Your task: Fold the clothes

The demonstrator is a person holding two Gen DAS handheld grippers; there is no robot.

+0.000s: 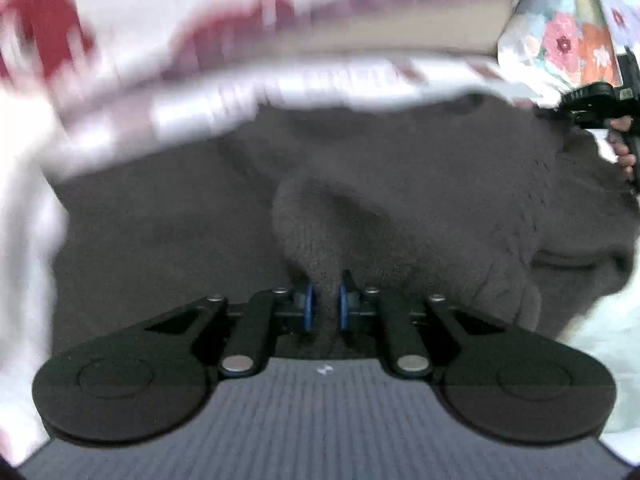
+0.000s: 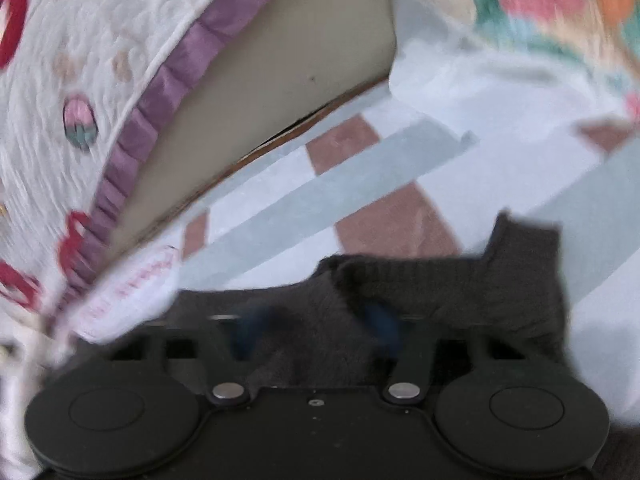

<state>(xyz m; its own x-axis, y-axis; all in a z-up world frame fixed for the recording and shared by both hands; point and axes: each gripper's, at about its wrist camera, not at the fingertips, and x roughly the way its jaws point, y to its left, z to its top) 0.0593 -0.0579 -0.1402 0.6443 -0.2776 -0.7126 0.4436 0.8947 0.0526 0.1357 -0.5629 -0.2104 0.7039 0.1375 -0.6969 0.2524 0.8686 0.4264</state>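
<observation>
A dark grey knitted sweater (image 1: 400,184) lies spread on a bed in the left wrist view. My left gripper (image 1: 325,308) is shut on a raised fold of it, with knit pinched between the blue pads (image 1: 308,308). At the sweater's far right edge is my right gripper (image 1: 576,114), held by a hand (image 1: 624,152). In the right wrist view the right gripper (image 2: 316,332) has its blurred blue pads (image 2: 384,328) well apart. The sweater's edge (image 2: 500,280) bunches between and over them.
The sweater rests on a pale sheet (image 2: 440,160) with green and brown patches. A white quilt (image 2: 80,60) with a purple ruffle and red flowers lies at the left, blurred. Floral fabric (image 2: 540,0) is at the upper right, and a beige panel (image 2: 300,60) stands behind.
</observation>
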